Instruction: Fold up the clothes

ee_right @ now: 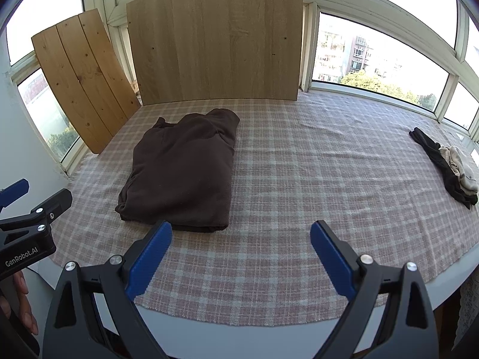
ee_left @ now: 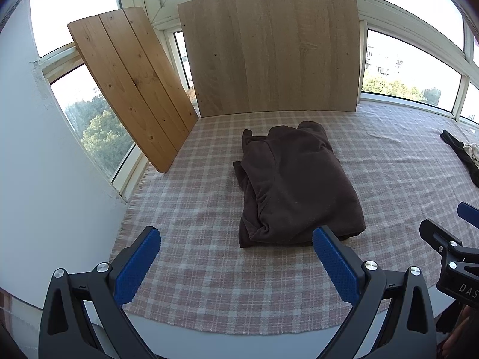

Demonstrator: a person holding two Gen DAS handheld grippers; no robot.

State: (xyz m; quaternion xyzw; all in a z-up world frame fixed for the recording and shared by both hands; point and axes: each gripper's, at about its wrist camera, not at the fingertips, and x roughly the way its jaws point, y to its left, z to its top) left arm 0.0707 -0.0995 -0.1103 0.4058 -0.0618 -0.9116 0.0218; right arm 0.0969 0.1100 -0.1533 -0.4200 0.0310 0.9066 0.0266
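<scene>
A: Biggest first. Checked cloth (ee_right: 299, 179) spread over nearly the whole table (ee_right: 209, 338), bare white strip left along the near edge only.

B: Behind that?

A: Large pale wood panel (ee_right: 215, 39) upright at the far edge, leaning on the window frame. Smaller pine plank board (ee_right: 80, 80) tilted at the far-left corner, just beside the panel, foot on the cloth edge. Windows (ee_right: 374, 56) all round, trees and buildings outside.

B: Task item?

A: Dark brown garment (ee_right: 182, 170), folded into a thick, roughly rectangular bundle, left of centre, nearer the far edge than the near one. Left side of the bundle bunched and wrinkled, top face fairly flat. Nothing lying on it.

B: Other clothes?

A: Small pile at the right edge: black garment (ee_right: 443, 164) with a cream garment (ee_right: 461, 167) on top and touching. Well apart from the brown bundle.

B: Grippers?

A: Left gripper (ee_left: 236, 251) released, blue pads wide apart, empty, over the near-left part of the table; right pad tip overlapping the bundle's near edge in its own view, contact not clear. Right gripper (ee_right: 241, 242) also spread wide, empty, over the near edge around centre, bundle just ahead of its left pad. Bit of a hand (ee_right: 21, 302) visible at the left gripper's handle.

B: Blocking anything?

A: Open cloth between the bundle and the right-edge pile.
</scene>
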